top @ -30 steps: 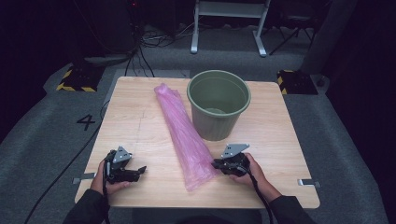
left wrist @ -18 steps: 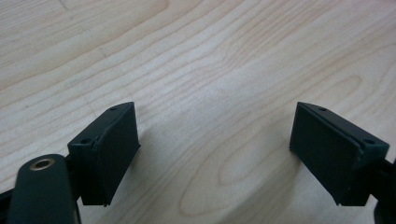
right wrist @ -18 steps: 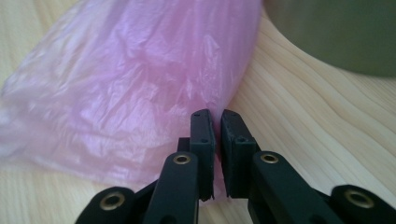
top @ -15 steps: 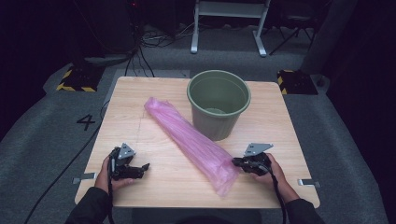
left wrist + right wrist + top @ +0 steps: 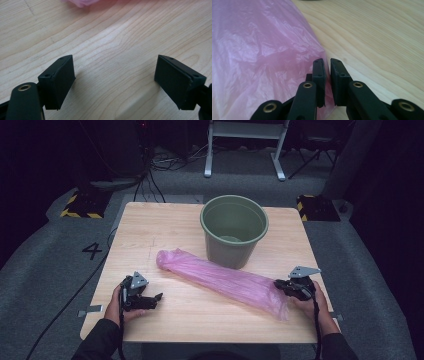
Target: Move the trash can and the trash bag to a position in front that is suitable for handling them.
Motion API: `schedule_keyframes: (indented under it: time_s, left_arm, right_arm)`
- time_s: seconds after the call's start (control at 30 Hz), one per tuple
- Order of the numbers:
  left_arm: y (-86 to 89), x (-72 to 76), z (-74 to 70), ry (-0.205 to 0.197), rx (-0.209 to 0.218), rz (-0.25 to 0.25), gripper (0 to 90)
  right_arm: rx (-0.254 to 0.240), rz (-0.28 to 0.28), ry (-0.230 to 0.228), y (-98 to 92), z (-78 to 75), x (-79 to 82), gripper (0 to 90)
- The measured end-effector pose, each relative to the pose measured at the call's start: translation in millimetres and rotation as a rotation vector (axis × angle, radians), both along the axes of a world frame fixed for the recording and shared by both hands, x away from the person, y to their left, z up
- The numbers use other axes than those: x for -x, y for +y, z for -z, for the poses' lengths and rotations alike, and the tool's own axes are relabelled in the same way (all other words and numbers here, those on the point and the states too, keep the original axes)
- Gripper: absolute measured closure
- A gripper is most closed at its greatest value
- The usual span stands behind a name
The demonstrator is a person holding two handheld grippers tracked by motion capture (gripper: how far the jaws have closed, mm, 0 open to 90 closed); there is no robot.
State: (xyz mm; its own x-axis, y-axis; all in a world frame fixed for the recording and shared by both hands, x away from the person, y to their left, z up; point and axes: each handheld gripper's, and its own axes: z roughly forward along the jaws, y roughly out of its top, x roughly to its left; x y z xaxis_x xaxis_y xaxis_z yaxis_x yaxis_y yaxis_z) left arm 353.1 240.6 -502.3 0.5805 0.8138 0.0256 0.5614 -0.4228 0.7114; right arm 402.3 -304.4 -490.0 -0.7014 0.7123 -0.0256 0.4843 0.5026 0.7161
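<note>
A long pink plastic bag (image 5: 225, 279) lies slantwise across the wooden table (image 5: 165, 230), from the middle left down to the front right. My right gripper (image 5: 280, 286) is at the bag's front right end, shut on the bag's edge; in the right gripper view the thin pink film (image 5: 262, 57) is pinched between the nearly closed jaws of my right gripper (image 5: 327, 65). My left gripper (image 5: 156, 298) rests at the front left, open and apart from the bag. Bare wood lies between the wide jaws of my left gripper (image 5: 115, 72), with the bag's other end (image 5: 82, 2) far ahead.
A green plastic bucket (image 5: 234, 227) stands upright and hollow at the back middle of the table, just behind the bag. The table's front edge is close under both hands. Cables and a stand's legs (image 5: 245, 150) lie on the grey floor beyond.
My right gripper has moved right along the front of the table, dragging the bag's near end with it, so the bag has swung from nearly lengthwise to slantwise. The left gripper stayed put.
</note>
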Motion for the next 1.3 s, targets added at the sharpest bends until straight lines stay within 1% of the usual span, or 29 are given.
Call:
schedule_keyframes:
  time_s: [0.07,0.1,0.17,0.2,0.23,0.27,0.33,0.4,0.43,0.53,0.57,0.63,0.7,0.77,0.8,0.9,1.03,1.13,1.3]
  left_arm:
    - [-2.1,-0.2,0.0,-0.004,-0.002,0.010,16.5]
    - [-3.1,-0.2,0.0,0.001,0.002,0.013,16.5]
    - [-5.0,-0.3,-1.0,-0.008,0.004,0.021,17.0]
    - [-6.4,-0.1,-1.9,-0.007,0.018,0.032,17.4]
    - [-9.1,0.0,-3.8,-0.021,0.016,0.046,17.8]
    - [-11.9,0.3,-4.8,-0.030,0.022,0.047,18.5]
    - [-20.0,0.1,-9.7,-0.047,0.012,0.073,19.3]
    - [-30.5,0.4,-14.2,-0.071,0.004,0.101,19.3]
    - [-36.3,0.3,-16.0,-0.080,0.003,0.116,19.5]
    - [-53.8,-1.1,-20.7,-0.097,-0.007,0.160,19.5]
    - [-60.4,-2.3,-22.1,-0.102,-0.005,0.178,19.5]
    - [-68.8,-4.0,-23.0,-0.106,-0.007,0.194,19.6]
    - [-75.0,-6.2,-23.4,-0.101,-0.002,0.209,19.8]
    - [-79.4,-8.5,-22.0,-0.107,-0.013,0.208,19.8]
    - [-81.0,-10.0,-21.4,-0.102,-0.013,0.215,19.9]
    - [-87.0,-13.7,-19.8,-0.107,-0.010,0.224,21.3]
    - [-99.1,-17.1,-19.1,-0.107,0.006,0.261,21.5]
    - [-109.1,-20.9,-17.4,-0.101,0.000,0.281,20.0]
    - [-119.2,-28.0,-15.1,-0.112,0.002,0.268,18.6]
  right_arm:
    - [0.004,0.022,-0.006,-5.0,0.3,-3.3,82.1]
    - [0.008,0.037,-0.010,-7.2,0.1,-4.6,82.1]
    - [0.007,0.055,-0.018,-11.3,-0.1,-7.1,81.2]
    - [0.003,0.062,-0.019,-12.8,0.0,-7.8,80.4]
    - [0.008,0.068,-0.020,-13.2,0.1,-8.2,79.0]
    - [0.014,0.075,-0.022,-13.1,0.6,-8.8,76.8]
    - [0.009,0.077,-0.019,-12.6,1.5,-9.3,75.7]
    - [0.011,0.075,-0.020,-11.5,2.1,-9.6,74.9]
    - [0.005,0.072,-0.018,-11.2,2.1,-9.5,74.2]
    - [0.000,0.071,-0.018,-11.1,2.1,-9.3,73.4]
    - [-0.003,0.072,-0.016,-11.3,2.2,-9.4,72.8]
    - [-0.013,0.067,-0.009,-11.5,2.7,-9.6,72.9]
    - [-0.012,0.064,-0.006,-10.8,2.9,-9.5,72.3]
    - [-0.015,0.054,0.000,-10.2,2.9,-9.1,70.5]
    - [-0.018,0.051,0.003,-10.1,3.0,-9.1,69.6]
    - [-0.023,0.039,0.013,-9.2,3.7,-9.1,68.2]
    - [-0.026,0.018,0.018,-6.1,3.9,-8.3,66.6]
    - [-0.023,0.005,0.020,-3.2,4.1,-7.8,65.6]
    - [-0.023,-0.020,0.024,0.0,4.0,-6.5,62.2]
